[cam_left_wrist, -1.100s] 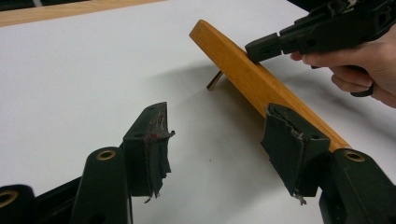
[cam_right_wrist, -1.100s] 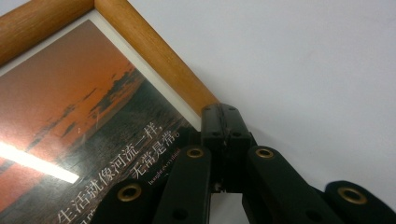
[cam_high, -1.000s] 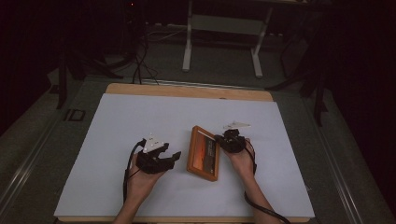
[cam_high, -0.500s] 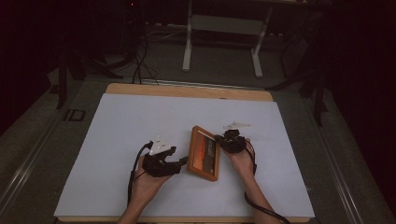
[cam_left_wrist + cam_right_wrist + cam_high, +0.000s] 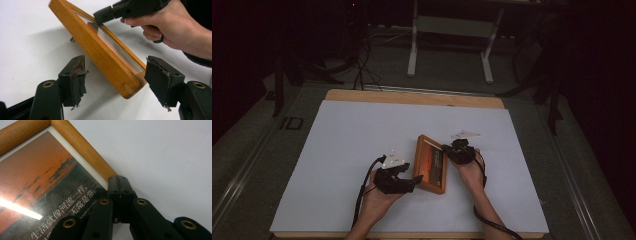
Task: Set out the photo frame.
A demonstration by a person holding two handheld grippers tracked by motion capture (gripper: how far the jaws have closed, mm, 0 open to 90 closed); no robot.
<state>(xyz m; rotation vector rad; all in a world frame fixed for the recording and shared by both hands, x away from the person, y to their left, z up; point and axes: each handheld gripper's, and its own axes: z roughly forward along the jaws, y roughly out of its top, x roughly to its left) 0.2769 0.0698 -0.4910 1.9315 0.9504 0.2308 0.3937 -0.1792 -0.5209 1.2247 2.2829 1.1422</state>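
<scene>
Near edge of white table [image 5: 337, 150]: left gripper [image 5: 115, 75] spread wide, jaws straddling the near corner of a wooden picture frame [image 5: 105, 57] without touching it. Best closed squarely on the wood rail, clear of the glass, before any lift. Frame tilted, resting just right of table centre, sunset print with white lettering facing up. Farther right: right gripper [image 5: 119, 187] clenched on the frame's right rail, steadying it; worth holding firm until the left grip lands.

picture frame [image 5: 431, 164] mid-table [image 5: 342, 150], probably tilted | left gripper [image 5: 398, 181] left | right gripper [image 5: 458, 151] right
</scene>
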